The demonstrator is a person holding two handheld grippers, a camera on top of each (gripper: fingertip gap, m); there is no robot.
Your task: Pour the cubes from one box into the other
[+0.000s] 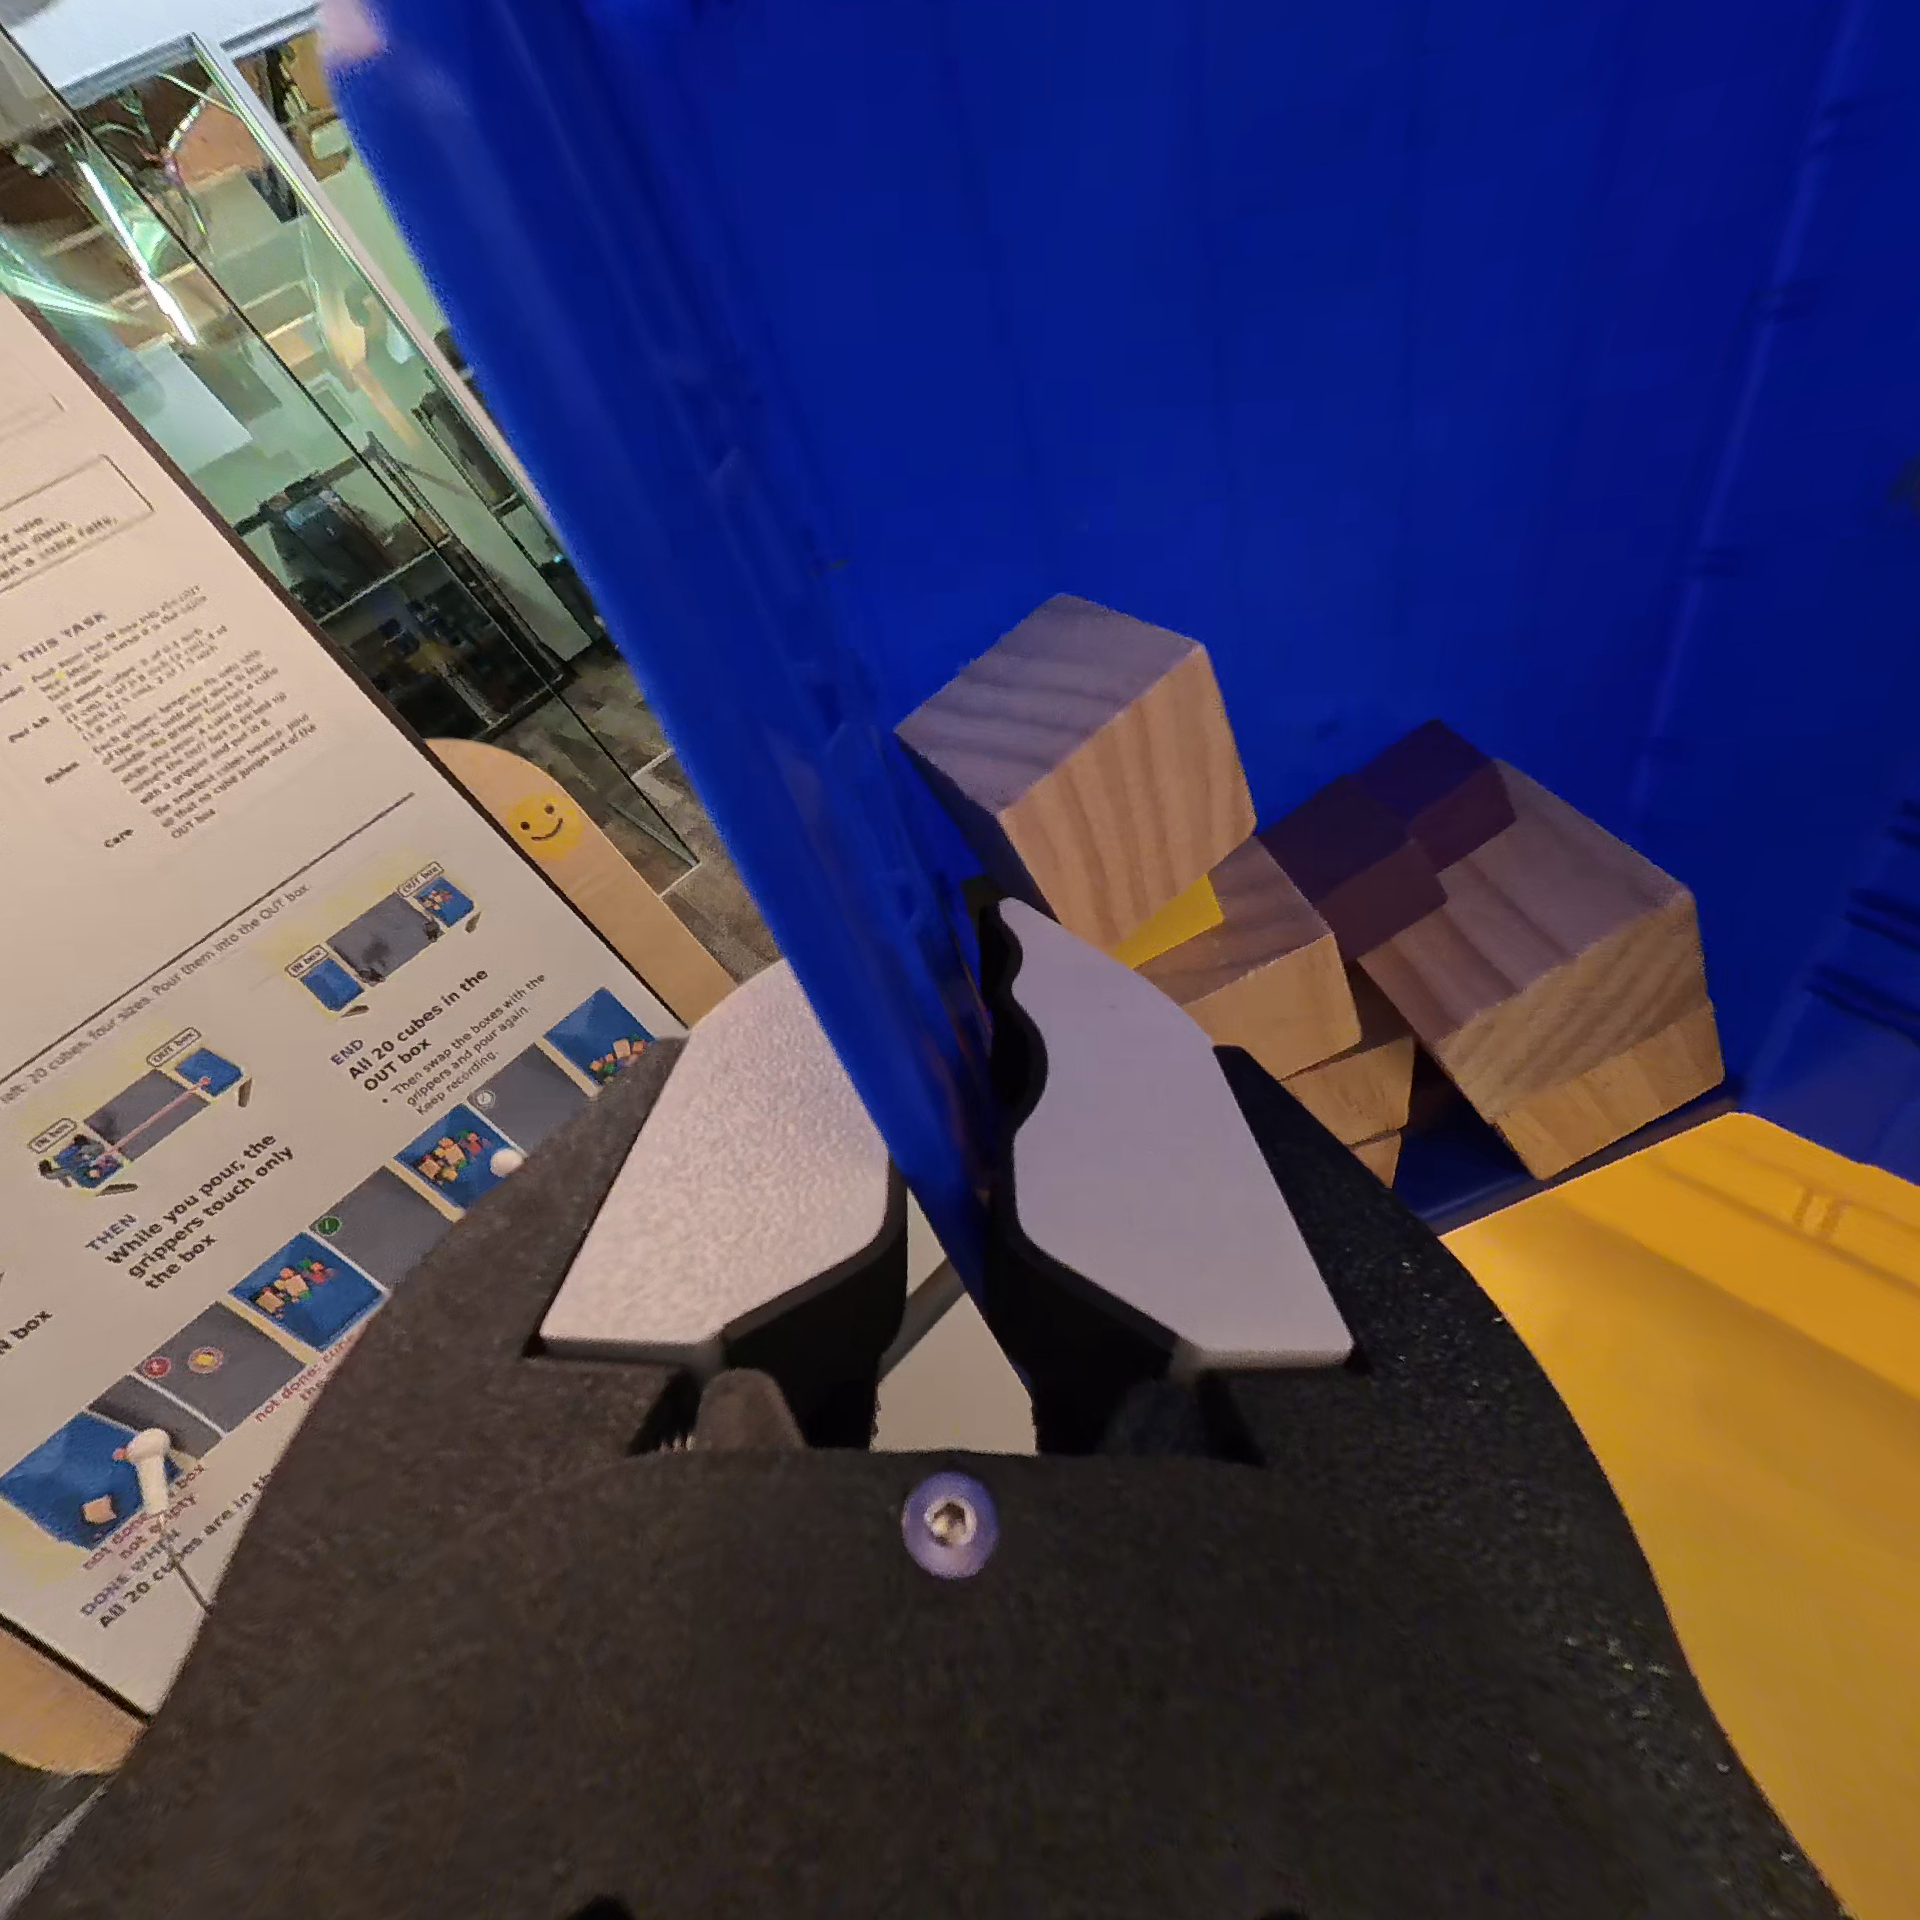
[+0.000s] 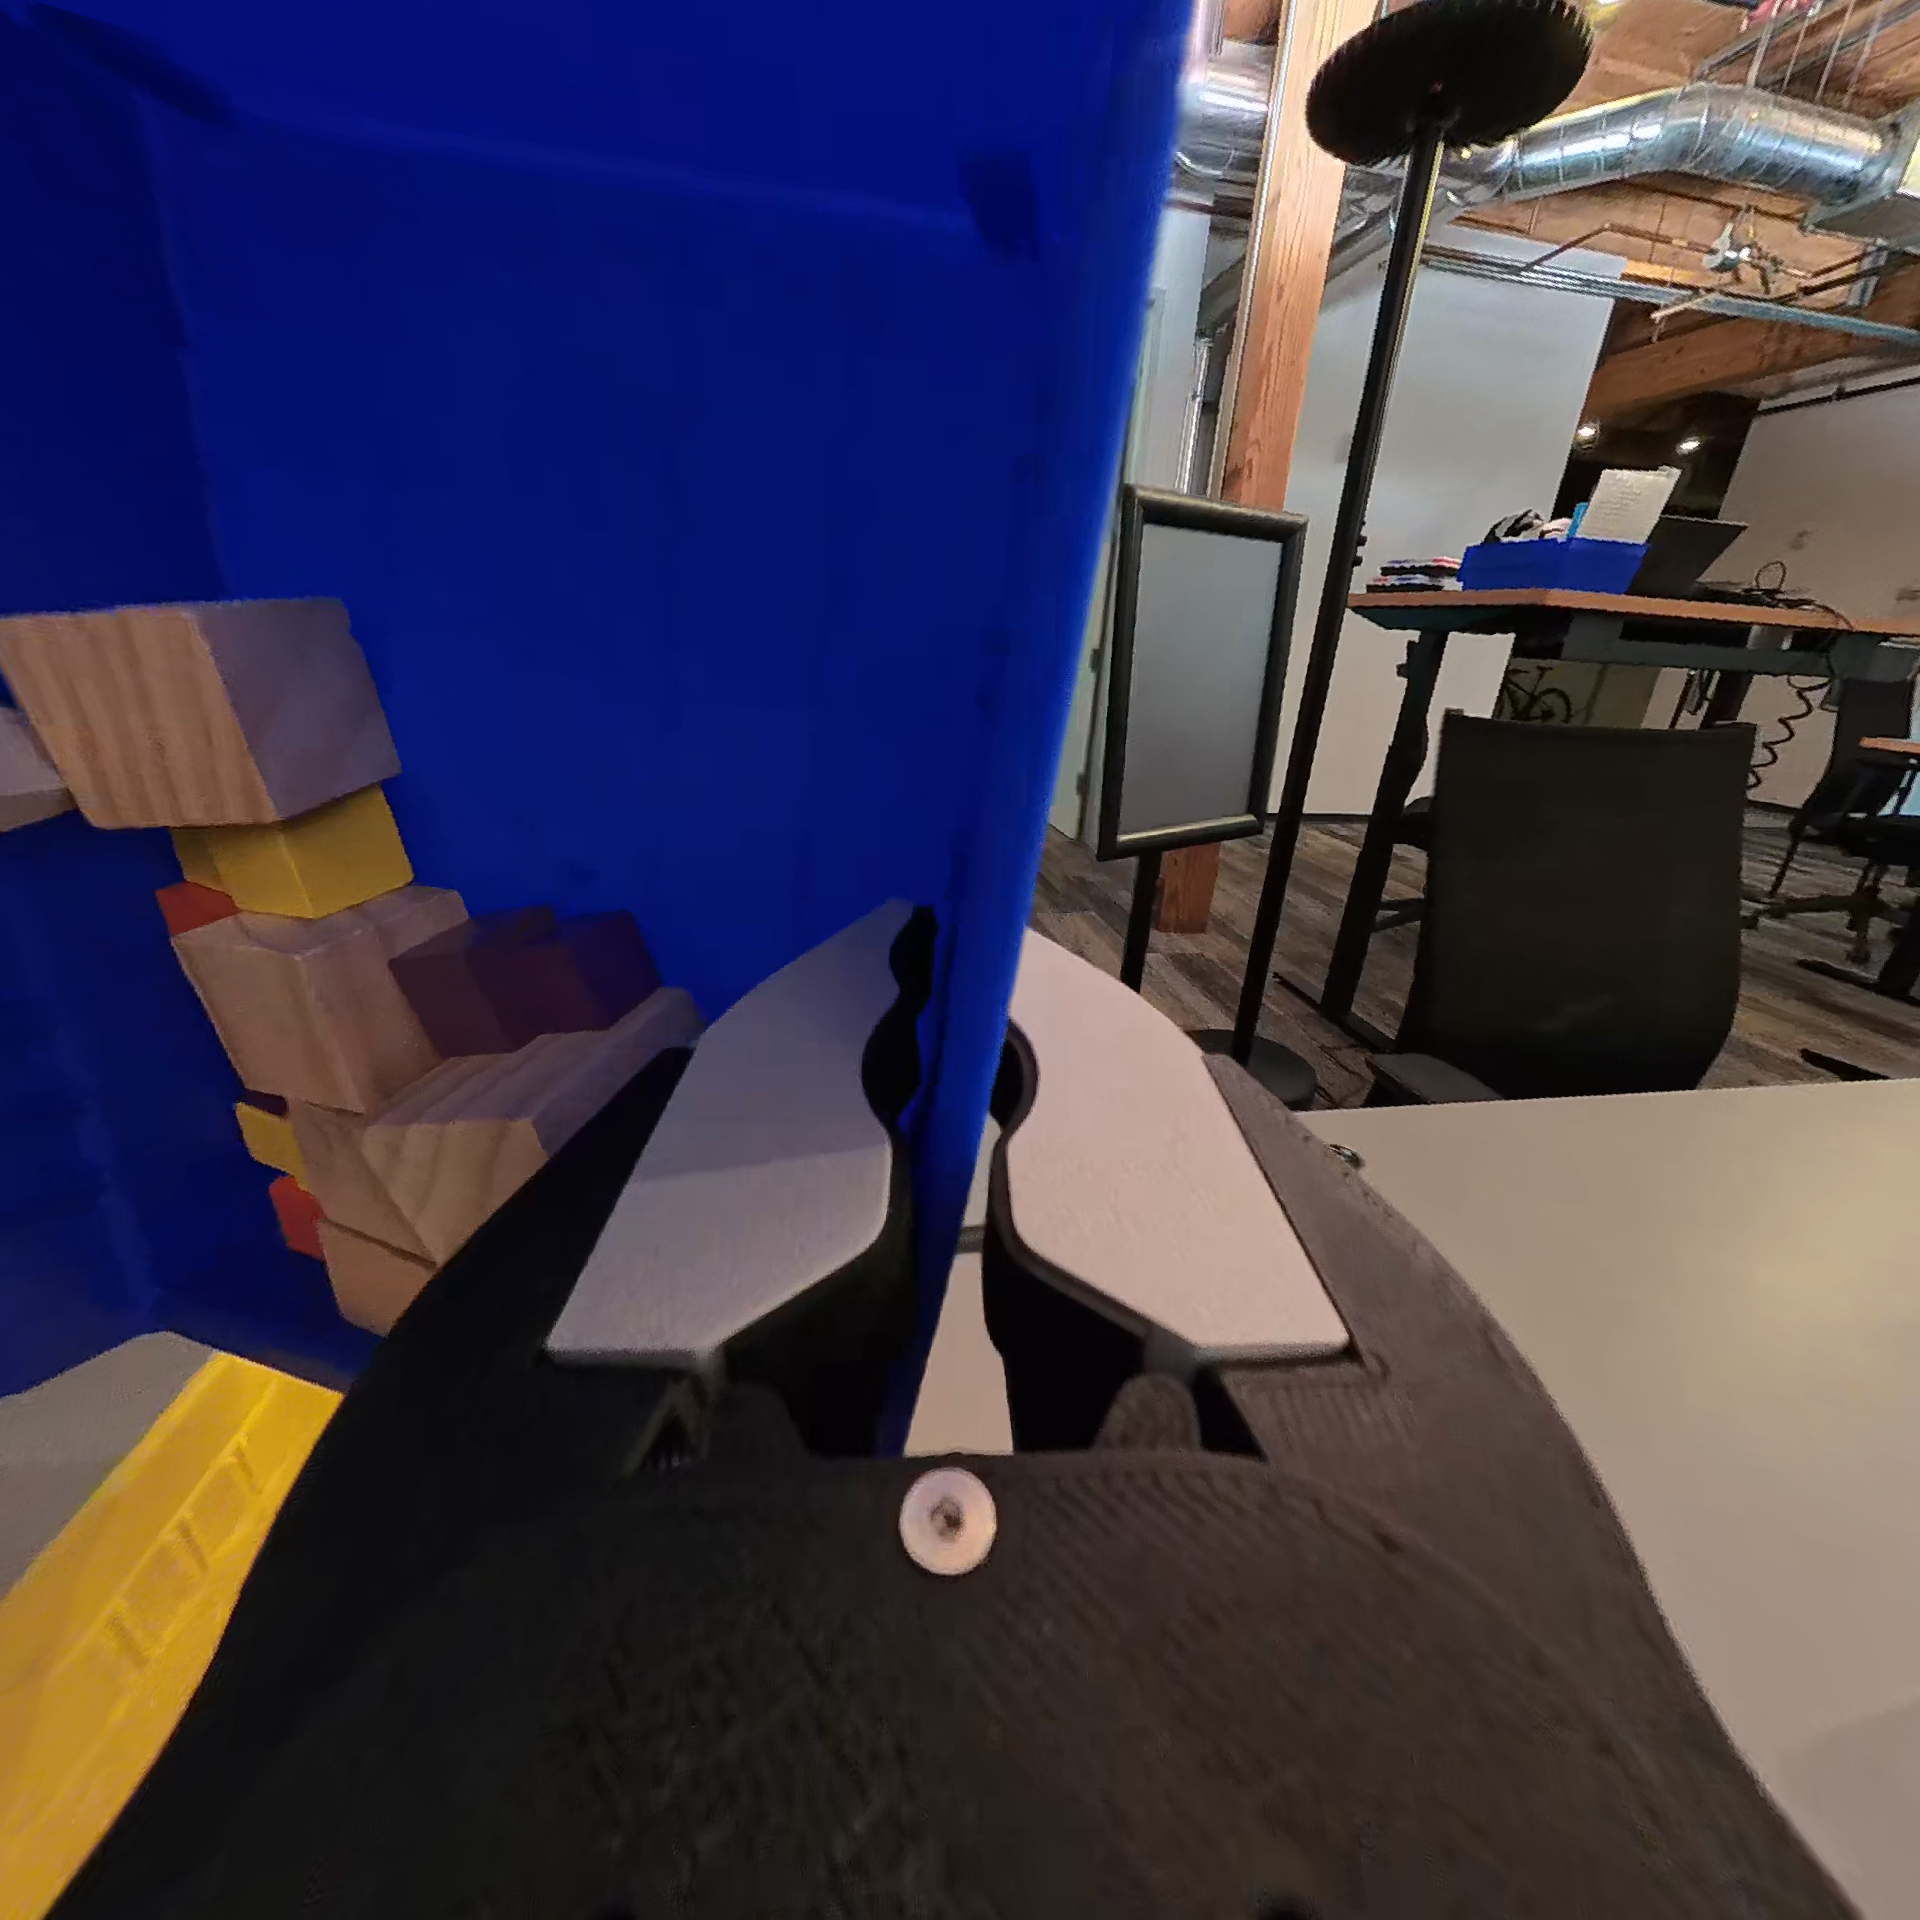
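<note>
I hold a blue box (image 1: 1195,364) tipped steeply on end. My left gripper (image 1: 940,997) is shut on its left wall. My right gripper (image 2: 961,997) is shut on the right wall of the same blue box (image 2: 644,436). Several cubes are heaped in the box's low corner: plain wooden cubes (image 1: 1101,769), a yellow one (image 2: 296,852), purple ones (image 1: 1392,831) and small red ones (image 2: 192,906). A yellow surface (image 1: 1704,1382) lies just below the box's open edge; it also shows in the right wrist view (image 2: 135,1579). What it belongs to is unclear.
A printed instruction board (image 1: 197,1039) leans at the left, with a glass partition (image 1: 343,436) behind it. A grey table top (image 2: 1662,1330) lies at the right. Beyond it stand a black chair (image 2: 1569,914), a framed sign (image 2: 1200,675) and a black pole stand (image 2: 1361,540).
</note>
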